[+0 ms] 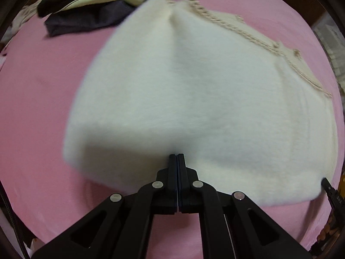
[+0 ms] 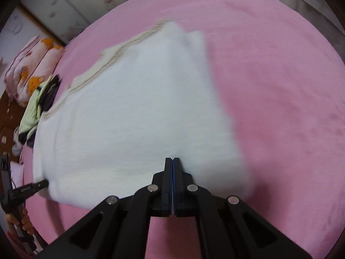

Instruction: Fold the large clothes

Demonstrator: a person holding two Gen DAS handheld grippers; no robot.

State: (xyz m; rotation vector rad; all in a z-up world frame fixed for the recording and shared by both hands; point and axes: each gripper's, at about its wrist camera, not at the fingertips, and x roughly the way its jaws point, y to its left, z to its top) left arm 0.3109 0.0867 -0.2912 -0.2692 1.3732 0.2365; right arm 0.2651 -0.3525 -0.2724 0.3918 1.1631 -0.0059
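- White fleecy garment (image 1: 194, 90), spread over the pink bed (image 1: 43, 108), near edge lifted, blurred; beige knitted trim (image 1: 248, 32) along its far side.
- Same garment in the right wrist view (image 2: 133, 112), trim (image 2: 103, 64) at upper left, pink bed (image 2: 280, 86) on all sides.
- Left gripper (image 1: 176, 156): fingers pressed together, pinching the near hem of the garment near its middle; cloth fanning up and away from the tips.
- Right gripper (image 2: 172, 159): fingers closed flat on the near hem as well, blue pad lining just visible between them.
- Right gripper also at the right rim of the left view (image 1: 325, 183), tip touching the garment's corner; left gripper at the left rim of the right view (image 2: 41, 184), likewise at a hem corner.
- Beyond the garment, apart from it: pile of pale green, black and dark grey clothes (image 1: 90, 6) on the bed.
- Farther off: pink patterned bedding roll (image 2: 32, 64) at the bed's edge, beside pale flowered panels (image 2: 71, 2).
- Nothing lying across the garment between fingers and trim.
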